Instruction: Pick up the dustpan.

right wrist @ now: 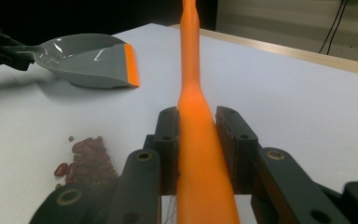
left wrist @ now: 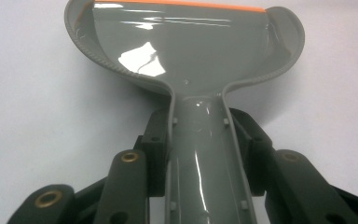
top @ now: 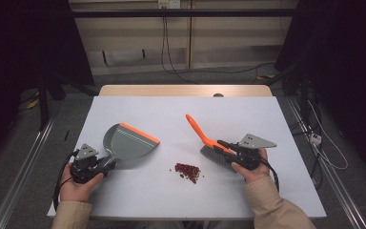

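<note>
between my tools lie beans (top: 188,171); left jaws clamp the dustpan (top: 128,142), right the brush (top: 208,142); i'd sweep left gently.

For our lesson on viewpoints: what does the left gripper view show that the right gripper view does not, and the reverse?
Left gripper view alone: the left gripper shut on the dustpan handle, seen up close. Right gripper view alone: the right gripper shut on the orange brush handle, plus the table's wooden far edge. Shared: the grey dustpan with its orange lip, the white tabletop, and the red beans, which just peek in at the left gripper view's right edge.
</note>
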A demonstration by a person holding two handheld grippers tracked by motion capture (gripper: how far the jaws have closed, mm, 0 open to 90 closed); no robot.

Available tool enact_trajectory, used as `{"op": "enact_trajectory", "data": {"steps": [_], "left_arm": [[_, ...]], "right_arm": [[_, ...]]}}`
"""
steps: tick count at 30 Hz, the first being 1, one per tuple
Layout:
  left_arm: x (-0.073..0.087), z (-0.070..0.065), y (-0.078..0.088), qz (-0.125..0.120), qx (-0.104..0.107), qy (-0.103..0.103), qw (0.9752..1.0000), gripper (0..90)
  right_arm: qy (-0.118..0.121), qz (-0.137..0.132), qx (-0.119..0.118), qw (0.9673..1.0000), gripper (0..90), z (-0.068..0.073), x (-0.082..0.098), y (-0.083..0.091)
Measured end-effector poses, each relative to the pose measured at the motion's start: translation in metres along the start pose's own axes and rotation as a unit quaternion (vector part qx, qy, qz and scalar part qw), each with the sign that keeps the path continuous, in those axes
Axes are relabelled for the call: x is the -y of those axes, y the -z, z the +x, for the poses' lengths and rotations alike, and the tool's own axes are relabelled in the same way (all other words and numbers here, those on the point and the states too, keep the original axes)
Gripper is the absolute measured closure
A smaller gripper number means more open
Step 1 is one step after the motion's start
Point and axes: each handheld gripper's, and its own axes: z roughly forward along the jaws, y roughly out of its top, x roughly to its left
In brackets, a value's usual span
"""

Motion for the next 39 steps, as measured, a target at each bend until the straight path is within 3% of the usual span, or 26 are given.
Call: {"op": "enact_trajectory", "data": {"steps": [9,12,14,20,27,31,37,39], "left_arm": [[-0.003,-0.001,0.013,-0.016,0.017,-0.014,0.9996,62.8],[-0.003,-0.001,0.020,-0.017,0.026,-0.028,0.9991,62.8],[-0.003,0.001,0.025,-0.019,0.039,-0.027,0.9987,62.8],[0.004,0.003,0.040,-0.020,0.069,-0.049,0.9962,62.8],[0.012,-0.005,0.044,-0.011,0.116,-0.082,0.9897,62.8],[0.012,-0.010,0.044,0.000,0.144,-0.112,0.9833,62.7],[0.015,-0.014,0.047,0.019,0.178,-0.125,0.9759,62.6],[0.017,-0.014,0.046,0.023,0.185,-0.124,0.9747,62.6]], "right_arm": [[-0.001,0.000,0.000,1.0000,71.3,-0.001,0.000,0.000],[-0.002,-0.001,-0.001,1.0000,71.3,-0.001,0.000,0.000],[-0.003,0.000,-0.001,1.0000,71.3,-0.001,0.000,0.000],[-0.004,0.000,0.000,1.0000,71.3,-0.001,0.001,0.000],[-0.011,0.000,0.002,0.9999,71.3,-0.002,0.001,0.000],[-0.011,-0.001,0.003,0.9999,71.3,-0.003,0.001,-0.001],[-0.012,0.003,0.005,0.9999,71.4,-0.004,0.000,0.000],[-0.011,0.002,0.004,0.9999,71.3,-0.004,0.000,-0.001]]}}
